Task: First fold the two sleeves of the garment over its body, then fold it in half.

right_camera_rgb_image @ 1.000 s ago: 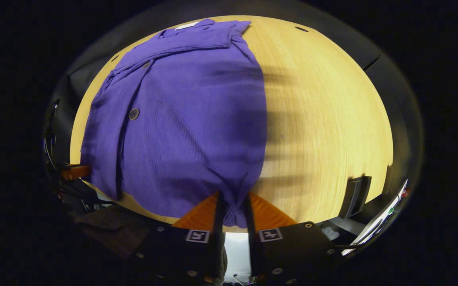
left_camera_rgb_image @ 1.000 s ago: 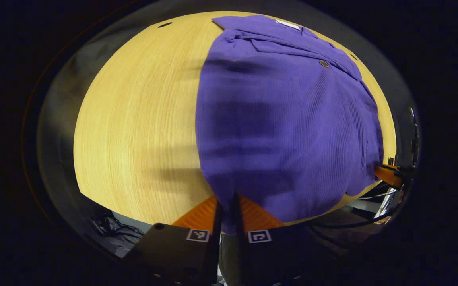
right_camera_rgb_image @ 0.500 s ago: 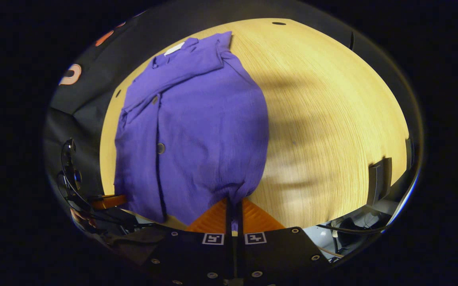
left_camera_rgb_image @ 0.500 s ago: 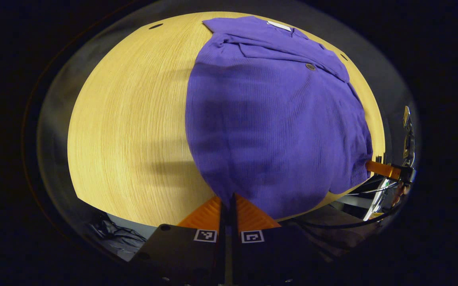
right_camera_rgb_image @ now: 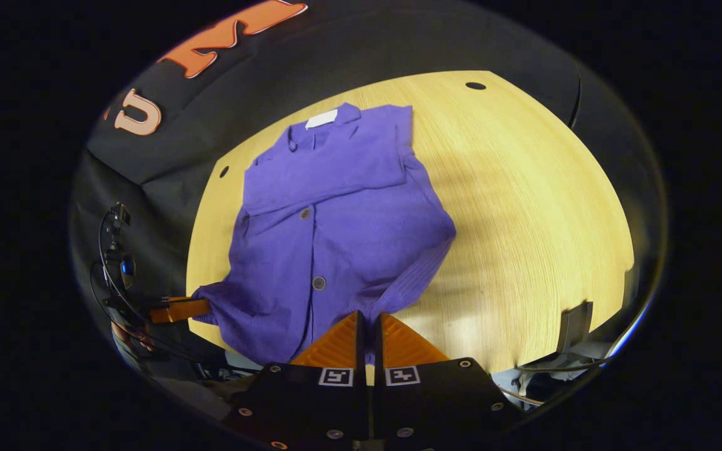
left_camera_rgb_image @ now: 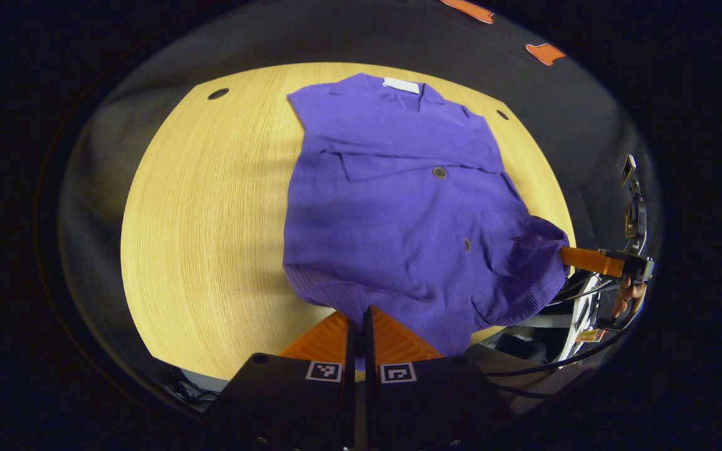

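Purple shirt (left_camera_rgb_image: 398, 213) lying on the wooden tabletop (left_camera_rgb_image: 210, 238), sleeves folded over its body, collar at the far side, left tongs (left_camera_rgb_image: 356, 319) and right tongs (right_camera_rgb_image: 370, 326) each clamped on a near hem corner

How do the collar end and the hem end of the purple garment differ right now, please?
The collar end lies flat on the table at the far side; the hem end is lifted and puckered at the near edge. The left gripper and right gripper each pinch a hem corner; nothing grips the collar end. Both ends are the same purple knit.
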Demonstrator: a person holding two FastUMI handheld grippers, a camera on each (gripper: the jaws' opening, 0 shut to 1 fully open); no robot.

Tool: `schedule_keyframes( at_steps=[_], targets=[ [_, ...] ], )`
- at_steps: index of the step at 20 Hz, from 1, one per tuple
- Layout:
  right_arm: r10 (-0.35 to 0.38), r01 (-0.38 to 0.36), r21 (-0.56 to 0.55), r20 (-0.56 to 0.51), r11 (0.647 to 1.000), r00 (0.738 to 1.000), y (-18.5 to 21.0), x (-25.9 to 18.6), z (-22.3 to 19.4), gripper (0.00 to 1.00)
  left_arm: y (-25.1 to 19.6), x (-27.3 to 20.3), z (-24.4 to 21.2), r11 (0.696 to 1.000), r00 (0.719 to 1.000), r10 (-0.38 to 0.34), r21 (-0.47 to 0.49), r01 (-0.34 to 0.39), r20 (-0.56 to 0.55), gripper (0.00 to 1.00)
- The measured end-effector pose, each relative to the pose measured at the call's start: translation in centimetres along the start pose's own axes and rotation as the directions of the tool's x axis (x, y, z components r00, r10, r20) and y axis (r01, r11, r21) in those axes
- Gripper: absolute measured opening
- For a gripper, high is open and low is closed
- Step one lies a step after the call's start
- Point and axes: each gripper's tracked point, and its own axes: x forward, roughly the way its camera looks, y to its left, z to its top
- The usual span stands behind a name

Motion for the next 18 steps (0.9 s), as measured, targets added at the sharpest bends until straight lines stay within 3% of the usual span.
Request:
schedule_keyframes(
  at_steps=[6, 14, 18],
  targets=[
    [0.006, -0.007, 0.016, 0.084, 1.000, 0.996, 2.3, -2.5, 4.5, 0.04, -0.5, -2.8, 6.1, 0.997, 0.995, -0.074, 0.040, 0.071, 0.074, 0.08],
    [-0.073, 0.071, 0.018, 0.190, 0.997, 0.979, 4.8, -4.6, 12.0, 0.04, 1.1, -5.9, 17.4, 0.977, 0.980, -0.115, 0.196, 0.083, 0.161, 0.08],
    [-0.072, 0.070, 0.019, 0.189, 0.997, 0.979, 5.4, -4.6, 16.0, 0.04, 1.7, -6.1, 22.3, 0.973, 0.979, -0.118, 0.216, 0.081, 0.165, 0.08]
  ],
)
